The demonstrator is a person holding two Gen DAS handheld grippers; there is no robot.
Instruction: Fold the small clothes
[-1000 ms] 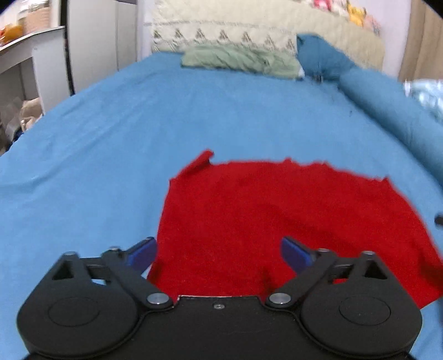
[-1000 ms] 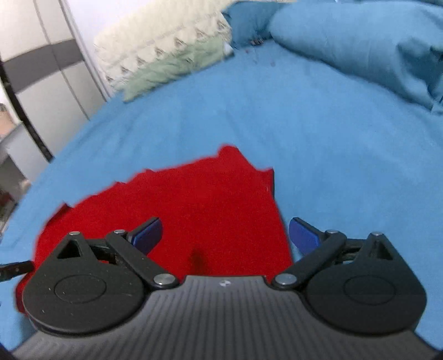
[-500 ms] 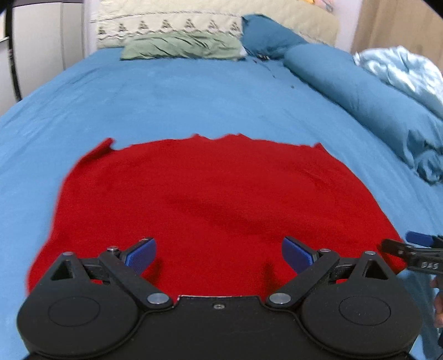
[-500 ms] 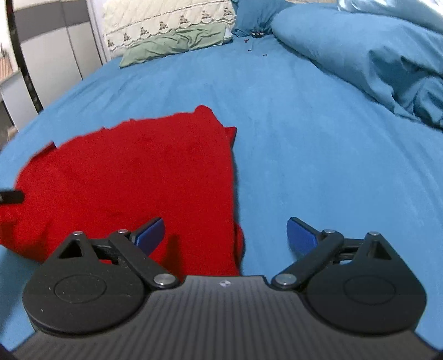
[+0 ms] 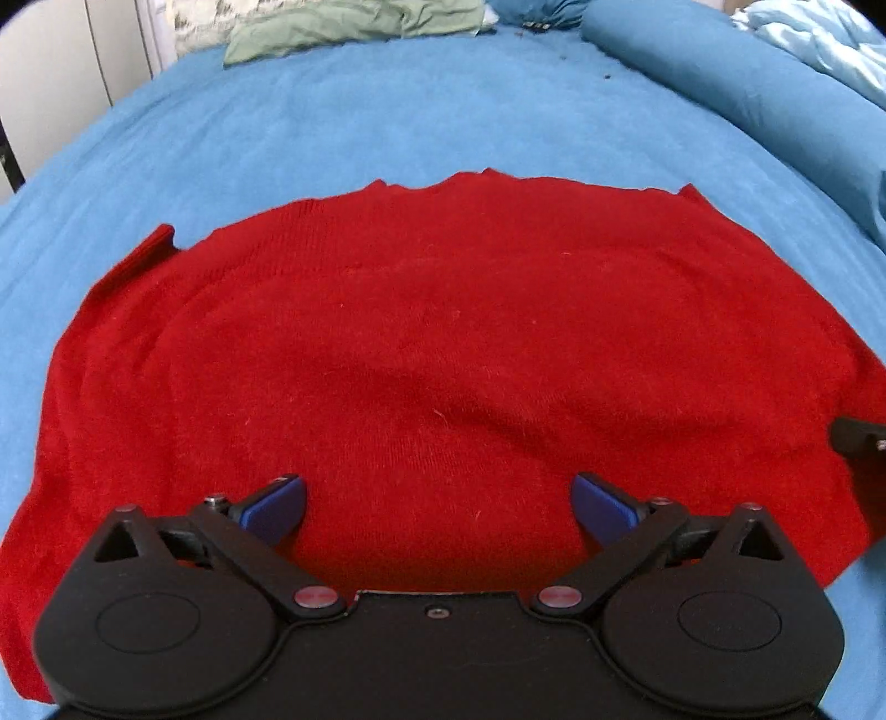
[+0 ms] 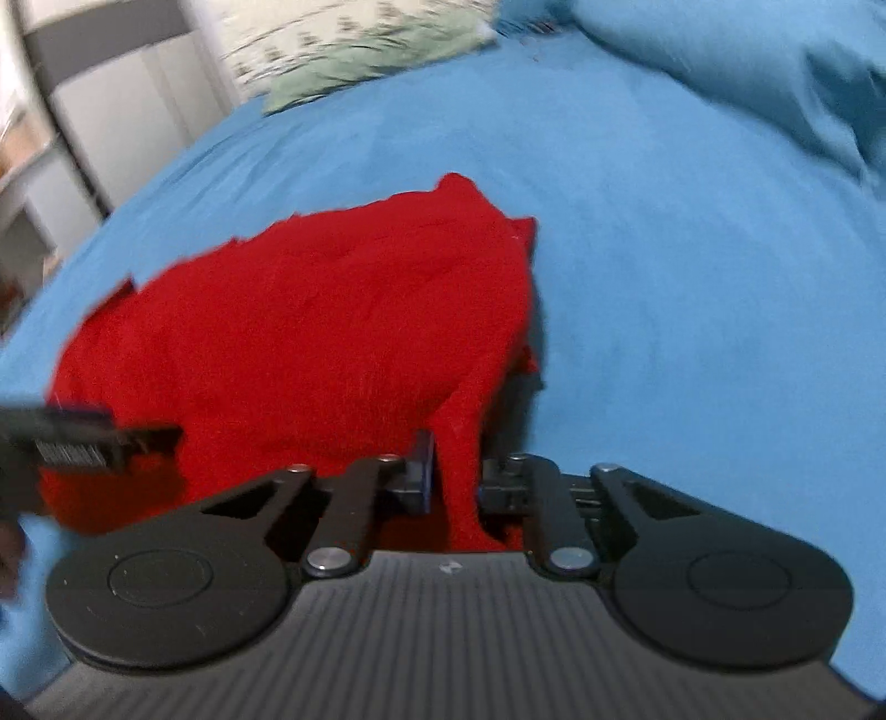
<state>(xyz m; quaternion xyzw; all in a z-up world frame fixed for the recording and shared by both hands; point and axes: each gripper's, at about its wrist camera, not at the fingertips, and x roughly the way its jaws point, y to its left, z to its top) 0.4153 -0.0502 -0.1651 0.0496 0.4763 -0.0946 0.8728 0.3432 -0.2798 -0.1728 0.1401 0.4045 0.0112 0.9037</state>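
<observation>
A red knit garment lies spread flat on the blue bed sheet. My left gripper is open and hovers over the garment's near edge, holding nothing. In the right wrist view the same red garment shows. My right gripper is shut on its near right edge, and a fold of red cloth rises between the jaws. The left gripper's tip shows at the left of that view. The right gripper's tip shows at the right edge of the left wrist view.
A green folded cloth and a patterned pillow lie at the head of the bed. A rolled blue duvet runs along the right side. A white wardrobe stands at the left.
My right gripper has closed on the garment's right edge and lifted a fold of it. My left gripper has moved in closer over the garment and stays open.
</observation>
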